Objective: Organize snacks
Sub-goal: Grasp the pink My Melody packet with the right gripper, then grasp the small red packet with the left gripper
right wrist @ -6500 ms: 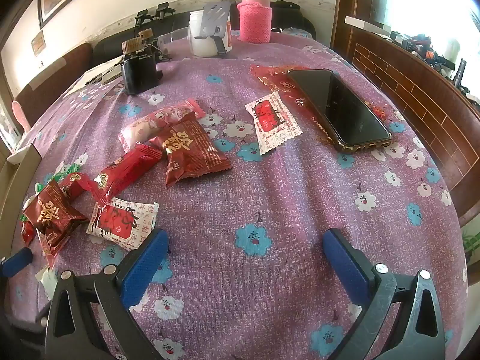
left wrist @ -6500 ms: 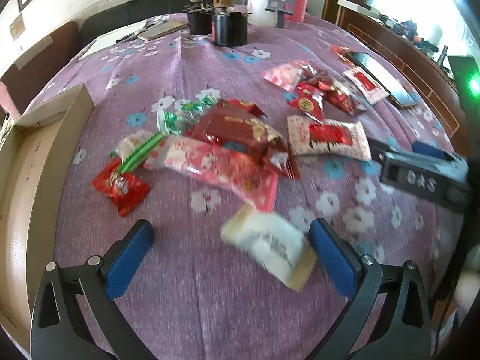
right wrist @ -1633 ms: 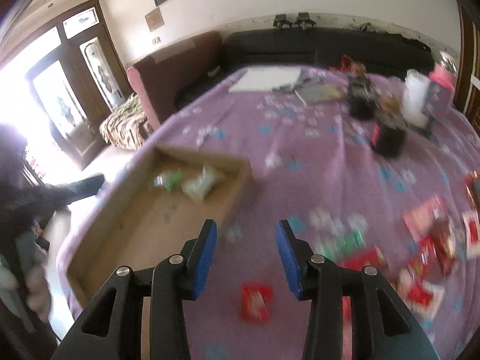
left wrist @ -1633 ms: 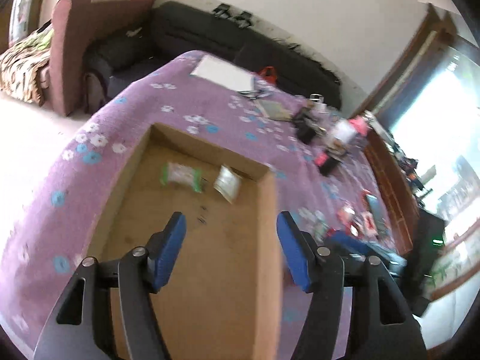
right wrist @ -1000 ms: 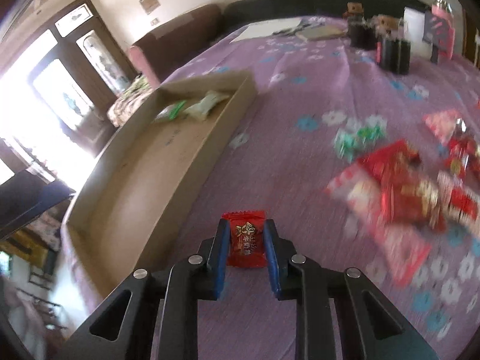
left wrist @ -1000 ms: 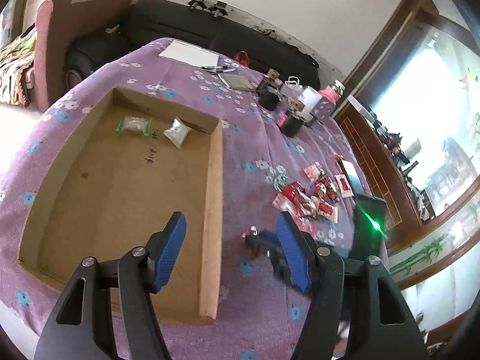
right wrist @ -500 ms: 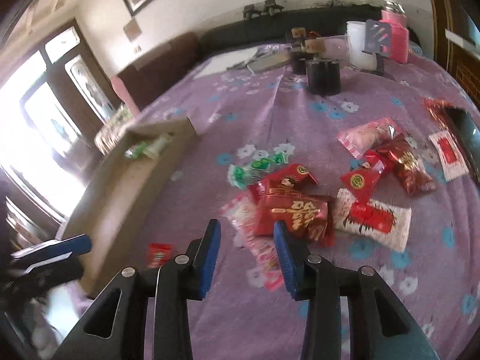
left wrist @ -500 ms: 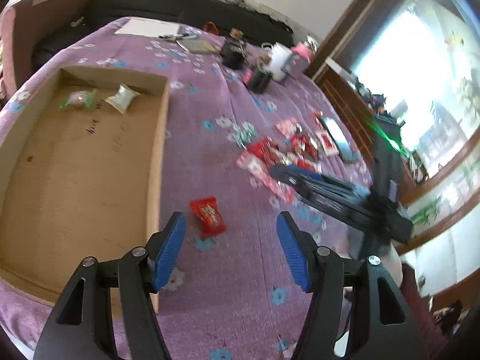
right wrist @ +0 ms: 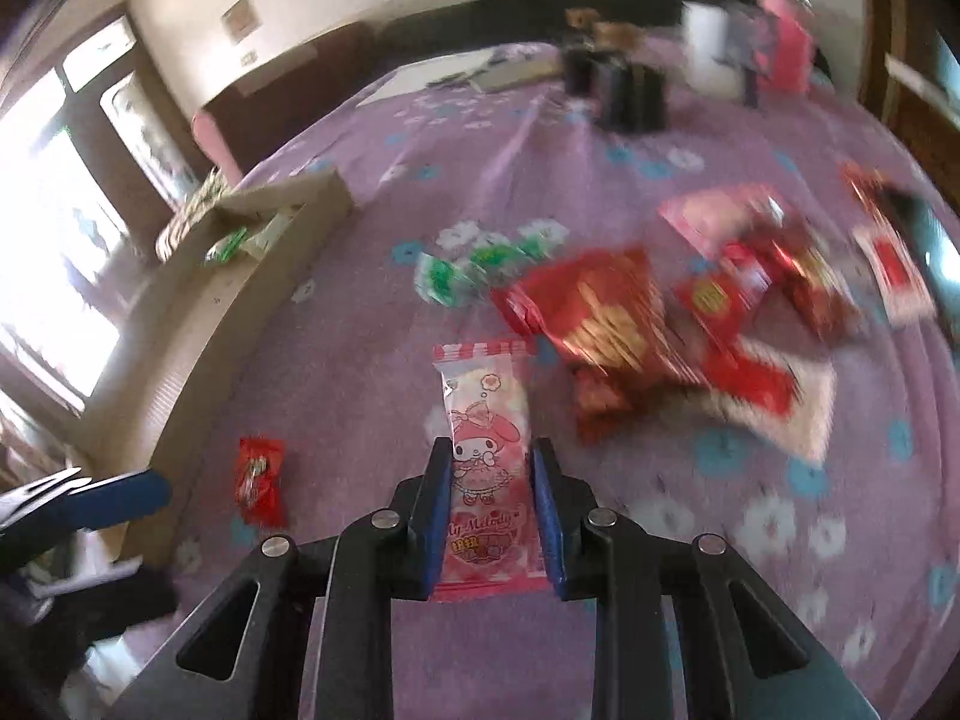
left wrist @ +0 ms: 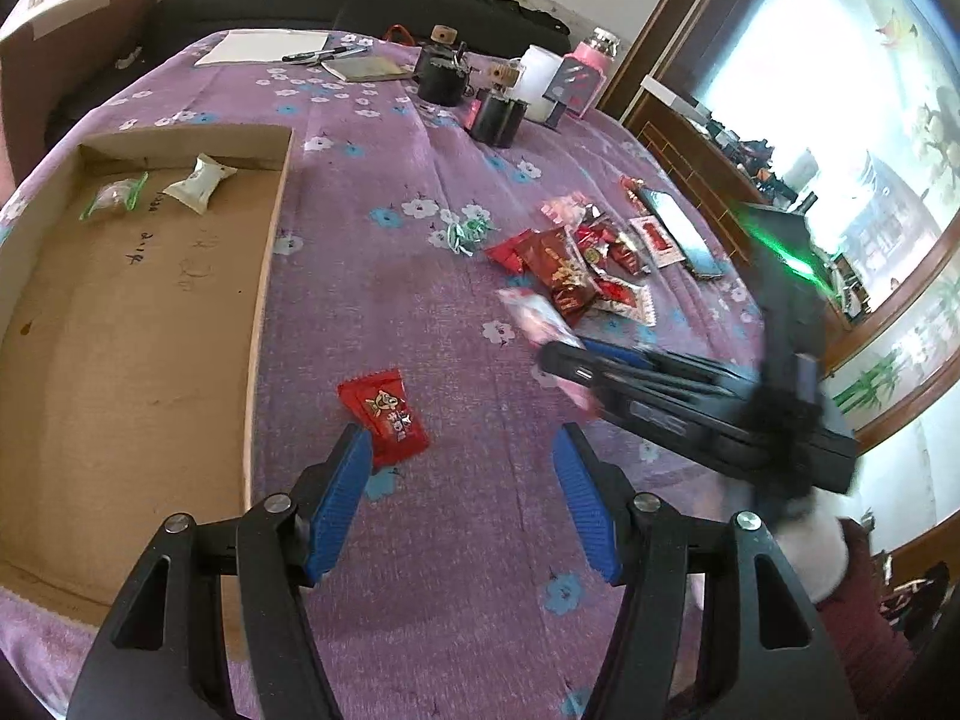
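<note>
While closing, right tongs [right wrist: 489, 475] around packet [right wrist: 485, 414]

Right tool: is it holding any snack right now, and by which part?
The right tool has its jaws closing on the pink packet, one pad on each long side of its lower half. The left tool is open, holding nothing.
</note>
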A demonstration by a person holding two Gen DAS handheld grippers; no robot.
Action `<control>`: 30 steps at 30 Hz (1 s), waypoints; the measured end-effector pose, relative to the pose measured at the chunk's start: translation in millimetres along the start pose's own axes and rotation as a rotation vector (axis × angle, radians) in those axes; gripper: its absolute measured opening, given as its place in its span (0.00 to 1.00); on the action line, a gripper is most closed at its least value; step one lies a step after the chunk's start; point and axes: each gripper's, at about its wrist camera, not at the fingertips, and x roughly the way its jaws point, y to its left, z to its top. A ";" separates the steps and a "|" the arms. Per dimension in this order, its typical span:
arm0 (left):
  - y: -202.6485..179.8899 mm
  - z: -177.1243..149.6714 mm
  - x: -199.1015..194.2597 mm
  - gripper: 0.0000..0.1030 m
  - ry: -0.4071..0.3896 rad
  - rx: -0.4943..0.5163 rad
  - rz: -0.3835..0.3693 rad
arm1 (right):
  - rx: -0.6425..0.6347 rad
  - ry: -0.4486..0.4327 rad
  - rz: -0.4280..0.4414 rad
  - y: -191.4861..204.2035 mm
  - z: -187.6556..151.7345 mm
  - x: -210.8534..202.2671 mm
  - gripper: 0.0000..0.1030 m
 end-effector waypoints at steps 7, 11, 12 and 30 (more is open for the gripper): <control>-4.7 8.2 36.2 0.60 0.020 0.044 0.099 | 0.025 -0.041 0.041 -13.0 -20.4 -14.6 0.27; -10.3 9.6 47.4 0.50 0.009 0.097 0.225 | 0.023 -0.051 0.049 -13.7 -21.7 -16.5 0.27; -11.3 8.6 48.8 0.47 0.007 0.110 0.252 | 0.022 -0.054 0.051 -13.6 -22.0 -16.6 0.27; -4.9 3.0 34.1 0.45 -0.033 0.139 0.151 | 0.080 -0.080 0.141 -27.7 -26.3 -18.7 0.28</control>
